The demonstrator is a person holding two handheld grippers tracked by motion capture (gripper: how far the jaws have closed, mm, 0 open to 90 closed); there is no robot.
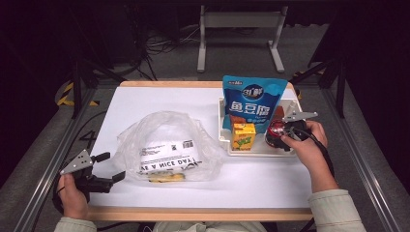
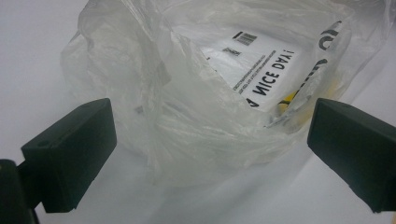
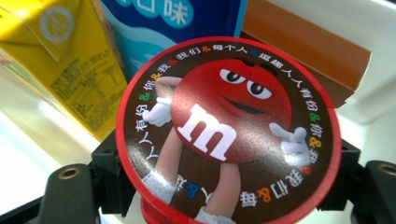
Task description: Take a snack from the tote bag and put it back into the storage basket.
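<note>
- Red-rimmed candy tub (image 3: 224, 135) sits nearest the lens in the right gripper view, centre frame; its round brown lid carries a red cartoon figure with a white "m".
- Right gripper (image 1: 285, 135) is clamped on the tub's sides, at the white tray (image 1: 295, 104), right of centre in the high view.
- Same view adds the yellow carton (image 3: 56, 60) upper left.
- Left gripper (image 1: 110, 166), lower left, jaws spread wide, holds nothing; clear plastic bag (image 2: 196, 84) lies just ahead of it.

Plastic bag (image 1: 169, 145): thin, clear, crinkly film w/ gloss; candy tub (image 3: 224, 135) lid: glossy printed red; juice carton (image 1: 243, 136): smooth coated card; surface (image 1: 261, 183): matt white, wood edge; claw pads: matt black plastic.
</note>
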